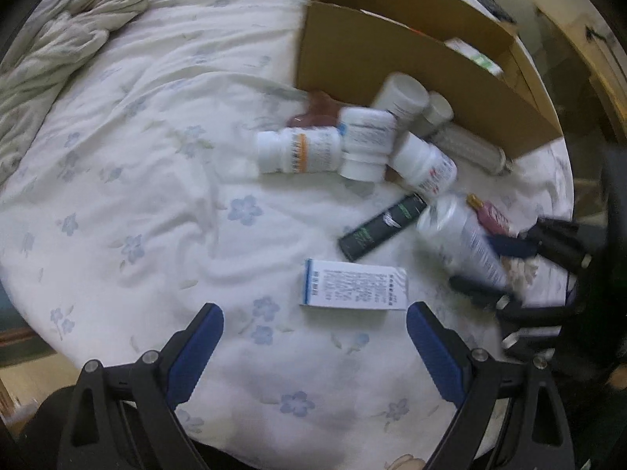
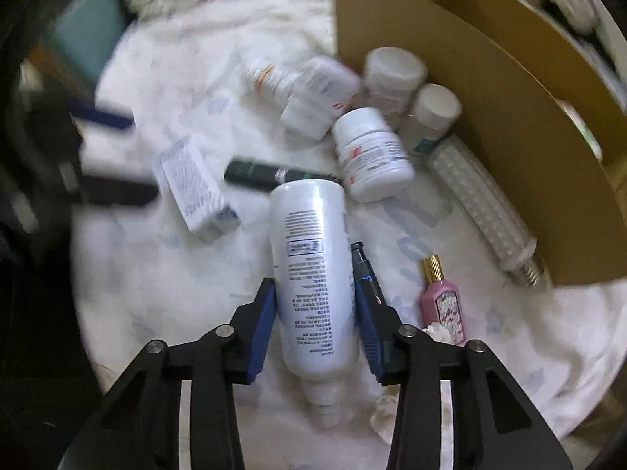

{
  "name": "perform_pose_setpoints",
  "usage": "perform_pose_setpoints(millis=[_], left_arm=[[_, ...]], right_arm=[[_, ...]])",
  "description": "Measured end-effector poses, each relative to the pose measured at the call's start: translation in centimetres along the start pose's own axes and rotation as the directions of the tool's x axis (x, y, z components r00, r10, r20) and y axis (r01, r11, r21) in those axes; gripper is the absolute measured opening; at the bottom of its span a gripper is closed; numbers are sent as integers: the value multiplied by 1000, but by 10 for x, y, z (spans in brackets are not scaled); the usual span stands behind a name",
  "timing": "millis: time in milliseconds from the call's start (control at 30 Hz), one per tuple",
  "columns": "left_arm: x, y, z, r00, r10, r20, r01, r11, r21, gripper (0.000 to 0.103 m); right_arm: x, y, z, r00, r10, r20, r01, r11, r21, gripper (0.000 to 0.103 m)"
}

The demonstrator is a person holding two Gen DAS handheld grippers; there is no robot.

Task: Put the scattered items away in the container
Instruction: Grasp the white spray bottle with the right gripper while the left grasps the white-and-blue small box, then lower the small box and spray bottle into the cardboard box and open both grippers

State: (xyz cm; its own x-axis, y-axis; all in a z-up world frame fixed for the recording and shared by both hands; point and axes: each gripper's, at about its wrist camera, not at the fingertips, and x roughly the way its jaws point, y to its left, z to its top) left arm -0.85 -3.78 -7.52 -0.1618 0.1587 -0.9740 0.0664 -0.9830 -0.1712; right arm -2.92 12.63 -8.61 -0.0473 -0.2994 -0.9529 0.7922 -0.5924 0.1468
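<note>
Right, my right gripper (image 2: 315,313) is clamped on the white bottle (image 2: 313,274), which lies lengthwise between its pads, small print along its side. The cardboard box (image 2: 509,125) wall rises ahead to the right, pill bottles (image 2: 372,156) crowding its base. My left gripper (image 1: 315,325) hangs open over bare bedsheet (image 1: 156,196), a small carton (image 1: 352,286) just ahead.

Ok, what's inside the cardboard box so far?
In the left wrist view, one white package with green print shows inside the cardboard box. The box's near wall hides the floor, so anything else in there cannot be seen.
</note>
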Motion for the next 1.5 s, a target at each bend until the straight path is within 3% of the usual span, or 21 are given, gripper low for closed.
perform_pose_setpoints(millis=[133,300,433,467,600,767,933,1233,1500], left_arm=[[8,-18,1,1000,7,-3,-7,998,61,95],[27,-39,8,998,60,-11,-59,991,120,95],[39,-46,12,988,155,-23,-151,980,128,95],[38,-46,12,989,148,-11,-145,981,129,94],[32,-44,14,989,148,22,-150,981,125,66],[13,-38,14,988,136,78,-145,983,112,66],[-13,-32,25,985,96,140,-108,991,83,66],[-65,-36,85,963,81,258,-94,995,41,66],[-90,-38,123,948,88,307,-101,995,25,66]], right_arm=[[-40,-40,1,984,112,137,-135,977,167,43],[-79,-72,2,944,157,290,-235,936,261,43],[-84,-82,2,937,157,311,-248,928,279,43],[-83,-81,3,937,157,311,-248,928,280,43],[-84,-78,11,934,162,319,-254,928,274,43],[-86,-82,16,928,169,333,-268,922,280,43],[-98,-84,16,908,182,377,-299,912,281,43],[-148,-110,40,844,129,521,-299,919,257,43],[-152,-158,58,831,81,550,-300,898,322,43]])
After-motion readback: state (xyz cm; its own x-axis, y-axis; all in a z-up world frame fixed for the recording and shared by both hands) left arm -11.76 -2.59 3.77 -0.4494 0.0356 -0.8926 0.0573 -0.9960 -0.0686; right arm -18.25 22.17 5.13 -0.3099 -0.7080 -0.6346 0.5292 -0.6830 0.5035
